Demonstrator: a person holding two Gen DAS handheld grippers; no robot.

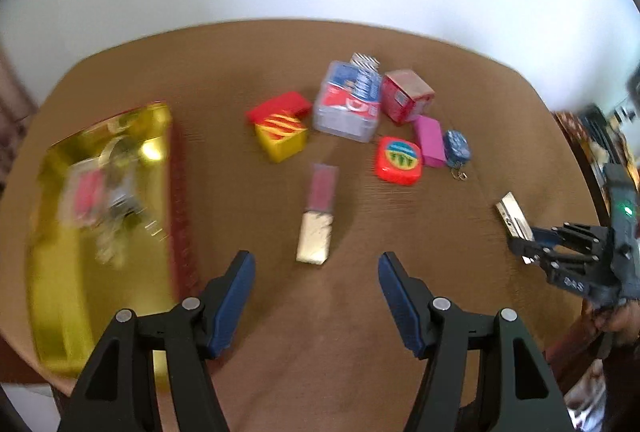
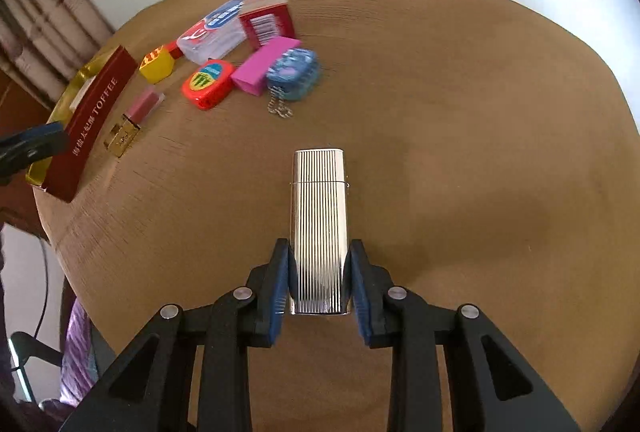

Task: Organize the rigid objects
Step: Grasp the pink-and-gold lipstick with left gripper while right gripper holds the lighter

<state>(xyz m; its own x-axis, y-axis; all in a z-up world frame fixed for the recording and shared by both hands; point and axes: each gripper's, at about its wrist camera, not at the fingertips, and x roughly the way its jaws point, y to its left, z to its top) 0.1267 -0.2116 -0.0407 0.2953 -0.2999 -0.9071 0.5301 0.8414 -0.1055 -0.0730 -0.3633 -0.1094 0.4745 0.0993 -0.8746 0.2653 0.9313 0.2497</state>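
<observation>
Silver and ribbed, the lighter (image 2: 319,228) lies on the brown table (image 2: 460,160), clenched at its near end between the right gripper (image 2: 320,280) pads. "TOFFEE" reads in white along the red wall of the gold-lined box (image 2: 94,120) at the table's left edge. Nearby, the left gripper (image 1: 316,296) hangs released above the table, holding nothing.
</observation>
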